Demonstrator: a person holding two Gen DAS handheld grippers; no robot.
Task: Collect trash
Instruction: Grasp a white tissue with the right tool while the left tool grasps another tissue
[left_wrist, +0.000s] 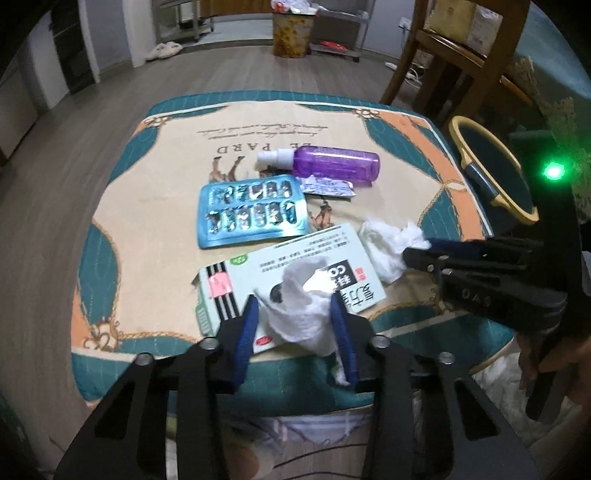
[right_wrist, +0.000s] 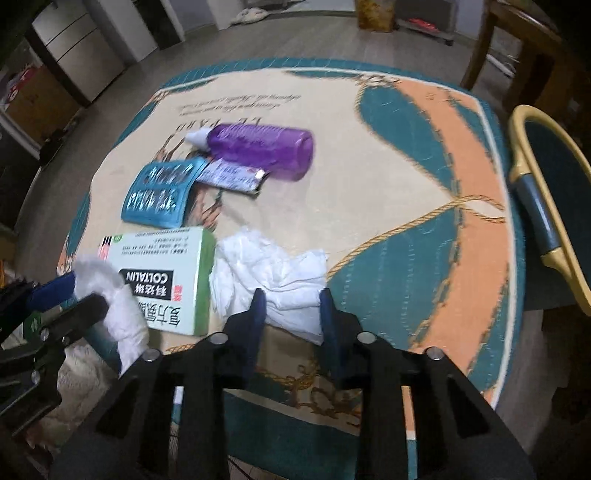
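My left gripper (left_wrist: 295, 312) is shut on a crumpled white tissue (left_wrist: 303, 306) and holds it above the green-and-white medicine box (left_wrist: 258, 273). The same tissue shows at the left of the right wrist view (right_wrist: 110, 295). My right gripper (right_wrist: 290, 310) is open, its fingers on either side of a second crumpled tissue (right_wrist: 266, 273) lying right of the box (right_wrist: 166, 269). A blue blister pack (left_wrist: 253, 210), a silver pill strip (left_wrist: 327, 186) and a purple bottle (left_wrist: 332, 164) lie farther back on the small table.
The table has a patterned teal, cream and orange cover (right_wrist: 424, 184). A bin with a yellow rim (left_wrist: 491, 170) stands at the table's right side. A wooden chair (left_wrist: 454, 48) and a full trash can (left_wrist: 291, 29) stand beyond on the wood floor.
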